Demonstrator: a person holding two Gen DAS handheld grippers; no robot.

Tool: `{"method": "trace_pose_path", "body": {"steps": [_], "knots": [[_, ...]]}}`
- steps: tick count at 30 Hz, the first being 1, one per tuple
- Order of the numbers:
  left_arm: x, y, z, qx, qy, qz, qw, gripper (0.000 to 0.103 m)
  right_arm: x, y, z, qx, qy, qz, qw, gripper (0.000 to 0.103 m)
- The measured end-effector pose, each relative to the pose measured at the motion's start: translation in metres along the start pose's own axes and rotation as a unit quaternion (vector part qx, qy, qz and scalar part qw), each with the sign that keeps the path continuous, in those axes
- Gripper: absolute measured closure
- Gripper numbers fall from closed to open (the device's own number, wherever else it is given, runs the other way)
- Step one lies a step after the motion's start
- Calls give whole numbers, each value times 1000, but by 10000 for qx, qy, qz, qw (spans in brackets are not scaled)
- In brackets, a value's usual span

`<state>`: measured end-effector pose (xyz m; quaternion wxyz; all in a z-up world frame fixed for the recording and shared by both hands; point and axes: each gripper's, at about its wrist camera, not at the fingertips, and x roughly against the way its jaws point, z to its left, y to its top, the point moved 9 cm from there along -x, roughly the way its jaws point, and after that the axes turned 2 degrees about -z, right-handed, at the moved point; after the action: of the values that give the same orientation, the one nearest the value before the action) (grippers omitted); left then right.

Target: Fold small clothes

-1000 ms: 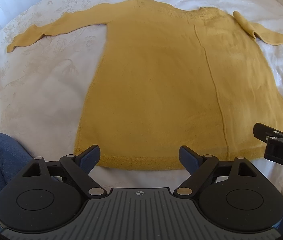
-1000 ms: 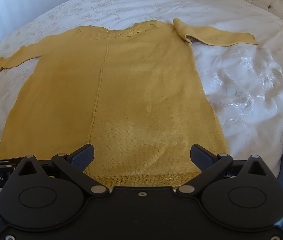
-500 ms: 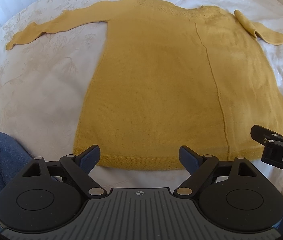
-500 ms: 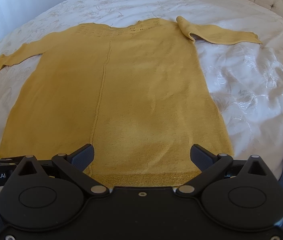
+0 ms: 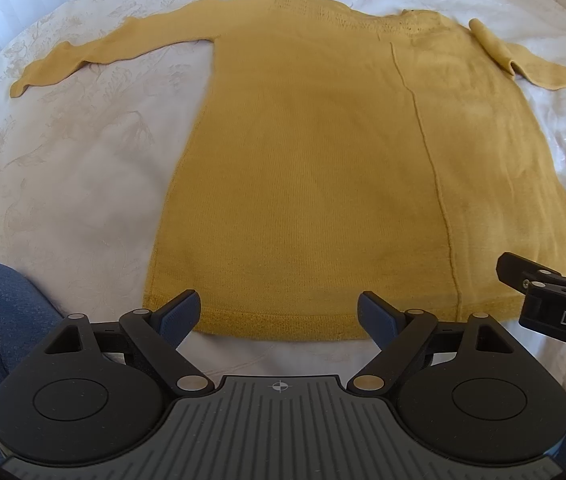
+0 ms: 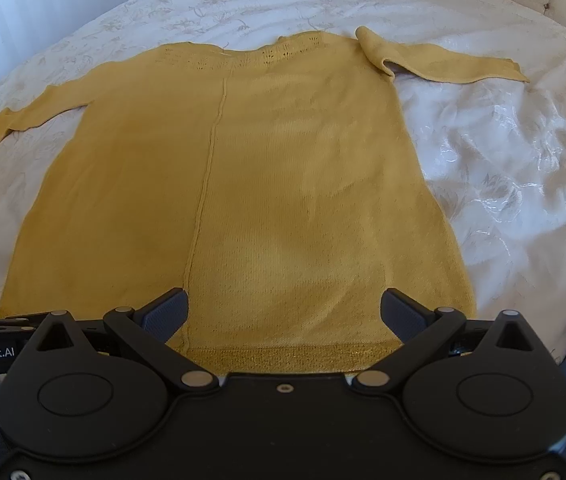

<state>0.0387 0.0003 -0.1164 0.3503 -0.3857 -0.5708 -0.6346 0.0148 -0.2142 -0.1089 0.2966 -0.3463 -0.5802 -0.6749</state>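
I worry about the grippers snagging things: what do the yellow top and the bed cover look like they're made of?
Yellow top: looks like a fine matte knit, with visible stitch rows and openwork holes near the neckline. Bed cover: a smooth white woven fabric with a slight sheen and a floral pattern, possibly satin or jacquard.

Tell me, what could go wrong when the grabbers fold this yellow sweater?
The right sleeve is already doubled over near the shoulder, so folding the sweater now could trap a lump. Both the left gripper and right gripper are open at the hem; a shallow pinch might slip or catch the bedspread underneath.
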Motion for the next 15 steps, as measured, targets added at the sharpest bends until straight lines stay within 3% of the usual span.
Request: {"method": "trace_pose_path", "body": {"steps": [9,15], "knots": [[-3,15,4,188,-117,-176,9996,19,-6,0,-2,-368,353,117,9986,1],[-10,37,15,319,-189,-317,9988,33,-13,9,-8,-394,448,182,9981,2]]}}
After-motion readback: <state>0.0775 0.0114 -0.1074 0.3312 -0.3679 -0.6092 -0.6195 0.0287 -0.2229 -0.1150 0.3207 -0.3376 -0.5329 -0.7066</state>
